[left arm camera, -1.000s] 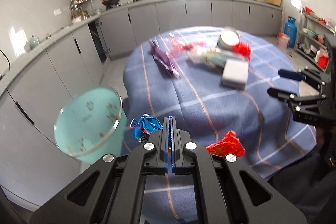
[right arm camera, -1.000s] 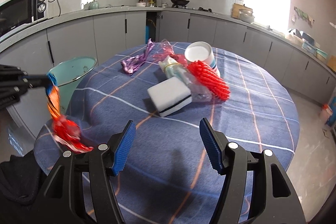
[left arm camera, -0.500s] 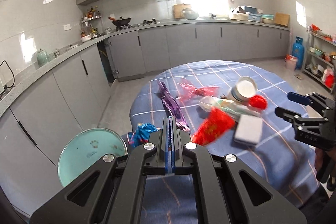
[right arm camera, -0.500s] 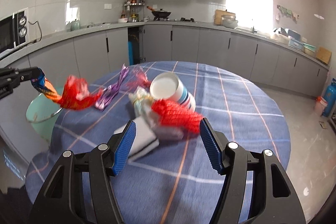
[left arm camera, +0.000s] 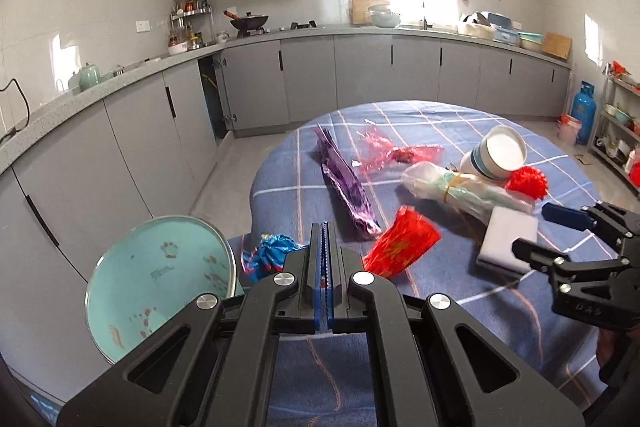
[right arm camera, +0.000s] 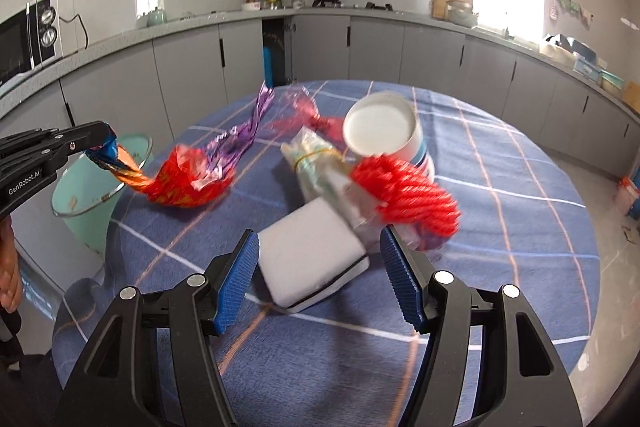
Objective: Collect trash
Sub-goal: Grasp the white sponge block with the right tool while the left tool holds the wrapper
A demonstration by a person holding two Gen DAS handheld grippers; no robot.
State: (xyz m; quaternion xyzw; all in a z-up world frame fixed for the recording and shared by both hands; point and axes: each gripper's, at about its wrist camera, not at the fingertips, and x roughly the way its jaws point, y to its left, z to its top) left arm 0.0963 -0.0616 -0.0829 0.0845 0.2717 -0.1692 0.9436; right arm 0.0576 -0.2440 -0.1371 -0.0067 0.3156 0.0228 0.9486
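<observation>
My left gripper is shut on a red and blue foil wrapper; the wrapper's red end hangs in the air over the table's left edge, beside the teal trash bin. My right gripper is open and empty, its jaws on either side of a white sponge without touching it. On the round blue checked table lie a purple wrapper, a pink cellophane wrapper, a bagged bundle, a red net and a paper cup.
The teal bin stands on the floor at the table's left, next to grey kitchen cabinets. A counter with a stove and wok runs along the back wall. A blue gas cylinder and shelves stand at the far right.
The left gripper has lifted the red and blue wrapper off the table's edge and it now swings in the air. The right gripper has come closer over the white sponge.
</observation>
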